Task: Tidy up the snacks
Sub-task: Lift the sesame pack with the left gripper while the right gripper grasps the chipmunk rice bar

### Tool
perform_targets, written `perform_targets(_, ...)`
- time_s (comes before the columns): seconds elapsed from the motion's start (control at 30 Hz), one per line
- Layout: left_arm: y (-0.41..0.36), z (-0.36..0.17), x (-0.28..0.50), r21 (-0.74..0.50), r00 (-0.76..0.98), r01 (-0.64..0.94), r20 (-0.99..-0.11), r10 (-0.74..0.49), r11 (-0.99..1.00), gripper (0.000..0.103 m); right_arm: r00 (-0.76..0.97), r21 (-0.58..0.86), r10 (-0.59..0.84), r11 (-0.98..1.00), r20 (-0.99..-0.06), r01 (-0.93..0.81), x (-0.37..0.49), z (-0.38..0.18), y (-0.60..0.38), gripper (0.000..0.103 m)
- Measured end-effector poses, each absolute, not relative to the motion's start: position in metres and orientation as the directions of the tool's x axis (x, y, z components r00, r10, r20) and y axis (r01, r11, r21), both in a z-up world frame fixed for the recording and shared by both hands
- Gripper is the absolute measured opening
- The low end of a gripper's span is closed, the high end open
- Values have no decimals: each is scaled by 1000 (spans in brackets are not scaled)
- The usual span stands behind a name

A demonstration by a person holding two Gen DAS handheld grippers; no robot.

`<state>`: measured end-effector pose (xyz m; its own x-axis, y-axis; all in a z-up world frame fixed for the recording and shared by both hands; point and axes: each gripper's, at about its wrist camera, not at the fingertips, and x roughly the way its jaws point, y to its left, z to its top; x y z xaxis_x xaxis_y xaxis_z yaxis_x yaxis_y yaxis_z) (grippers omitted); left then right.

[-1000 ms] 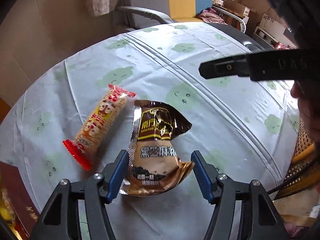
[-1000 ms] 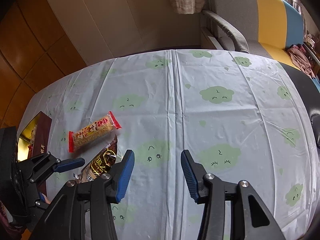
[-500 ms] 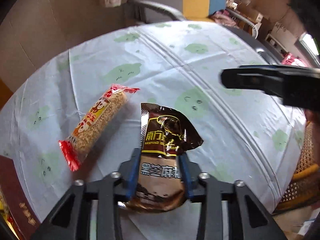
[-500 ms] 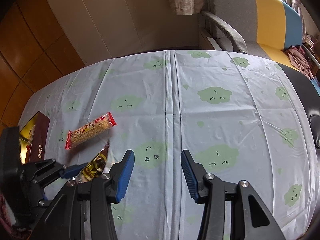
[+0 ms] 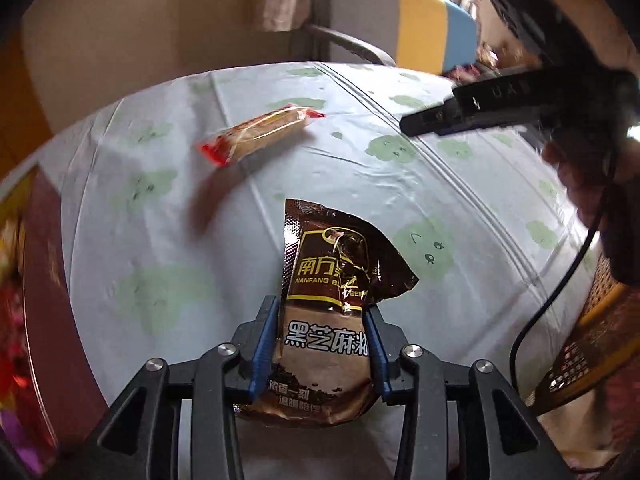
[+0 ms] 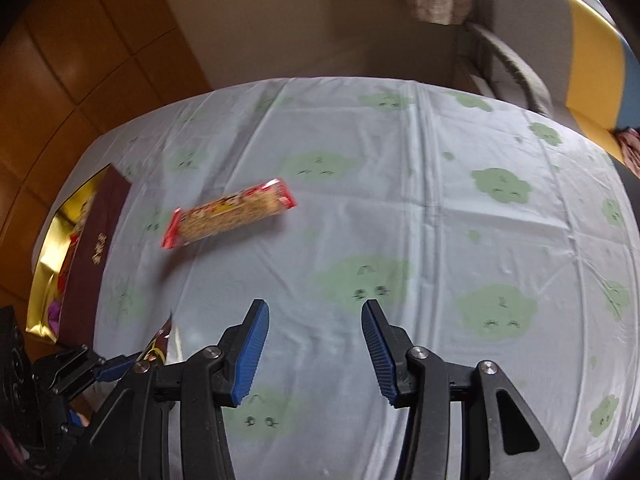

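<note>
The step in hand looks like the pick-up of one snack. The left tongs (image 5: 320, 344) are clamped on the brown sachet (image 5: 332, 300), their blue ribbed pads pressing its waist from both sides while the jaws are easing slightly apart; the pack's top sticks out toward 12 o'clock, its lower end bulges below the pads. In the left wrist view it hangs at about 6 o'clock, over the desk (image 5: 460, 208).

The right tongs (image 6: 316, 344) stand apart with nothing between them, pointing down at bare cloth.

The cracker bar (image 6: 230, 212) lies flat on the desk at about 10 o'clock in the right wrist view, well apart from both tongs. At 9 o'clock sits the maroon box (image 6: 96, 248), open, with a gold lining and bright wrappers inside.

My guess is that the next move carries the sachet over to that box and lets go above it; the grip should firm up first, since the film is slick.

The sachet is glossy crinkled foil, soft and pillow-shaped, likely powder inside. The bar is a long clear sleeve with red crimped ends, its filling grainy. The desk cover is smooth pale plastic with fold creases and green cloud prints.
</note>
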<state>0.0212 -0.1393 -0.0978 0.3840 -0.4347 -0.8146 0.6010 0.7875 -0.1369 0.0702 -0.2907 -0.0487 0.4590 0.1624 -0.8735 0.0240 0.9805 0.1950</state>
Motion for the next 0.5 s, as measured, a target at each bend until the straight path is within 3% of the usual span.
perform_targets(0.3, -139, -86, 19, -171, 405, 585, -785, -468, 793, 41, 480, 194, 221, 975, -849, -106, 126, -33, -239, 49)
perform_targets(0.5, -133, -85, 17, -188, 410, 575, -776, -479, 796, 41, 407, 163, 195, 980, -893, -112, 195, -51, -216, 49)
